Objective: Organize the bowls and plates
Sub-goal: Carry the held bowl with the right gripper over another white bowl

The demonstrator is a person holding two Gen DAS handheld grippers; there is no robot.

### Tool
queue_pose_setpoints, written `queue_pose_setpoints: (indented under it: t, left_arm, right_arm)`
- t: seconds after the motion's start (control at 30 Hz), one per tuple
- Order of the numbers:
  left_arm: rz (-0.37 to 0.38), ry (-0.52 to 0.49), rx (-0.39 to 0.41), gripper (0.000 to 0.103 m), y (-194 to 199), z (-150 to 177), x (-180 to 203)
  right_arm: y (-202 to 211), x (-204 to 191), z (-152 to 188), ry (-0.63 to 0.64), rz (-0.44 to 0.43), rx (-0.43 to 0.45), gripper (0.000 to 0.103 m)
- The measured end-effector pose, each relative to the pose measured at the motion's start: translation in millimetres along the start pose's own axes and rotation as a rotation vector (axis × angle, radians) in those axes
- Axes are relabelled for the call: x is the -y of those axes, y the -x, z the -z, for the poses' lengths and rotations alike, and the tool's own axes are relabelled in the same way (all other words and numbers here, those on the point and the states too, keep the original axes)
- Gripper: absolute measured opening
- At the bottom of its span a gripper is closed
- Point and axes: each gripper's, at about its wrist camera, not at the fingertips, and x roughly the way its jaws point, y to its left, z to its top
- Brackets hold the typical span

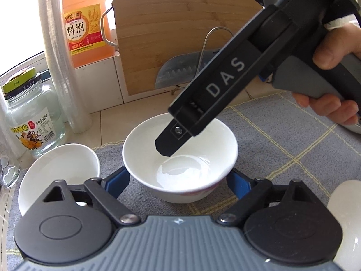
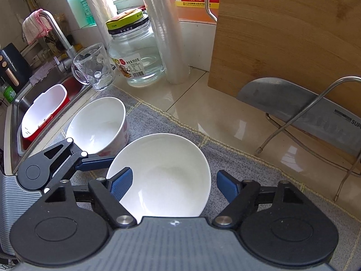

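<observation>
A white bowl (image 1: 180,158) (image 2: 167,176) stands upright on a grey checked cloth (image 1: 282,140). My left gripper (image 1: 178,178) is open, its blue fingers (image 1: 117,180) flanking the bowl's lower wall on both sides. My right gripper (image 2: 174,180) is open and straddles the bowl's rim: one finger (image 2: 121,183) is inside the bowl and the other is outside, with a gap to the wall. In the left wrist view that inner finger (image 1: 169,140) dips into the bowl. A second white bowl (image 1: 58,171) (image 2: 99,126), with a red pattern outside, sits just left of it.
Behind the cloth stand a glass jar (image 1: 31,122), a film roll (image 1: 61,67), an orange cooking-wine bottle (image 1: 85,29), a bamboo board (image 1: 176,22) and a cleaver (image 2: 304,113) on a wire rack. A glass mug (image 2: 94,67) and a sink (image 2: 13,117) lie left. Another white dish (image 1: 345,221) is at right.
</observation>
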Motion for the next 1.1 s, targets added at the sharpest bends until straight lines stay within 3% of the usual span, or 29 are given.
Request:
queue_pose_setpoints:
  t: [0.2,0.6,1.1]
  left_arm:
    - [0.010,0.001,0.001,0.091,-1.5,-1.3,-0.6]
    - [0.015,-0.015,-0.017,0.091,-1.8,-5.7,0.8]
    - [0.053,-0.033,-0.016,0.091,37.3,-17.8,17.5]
  right_arm:
    - [-5.0,0.6,-2.5,0.004,-0.020,-0.009,0.080]
    - [-4.5,0.9,-2.6,-0.022,-0.029,-0.009,0.079]
    - [39.5,-17.0,15.7,-0.056,-0.040,0.031,0.079]
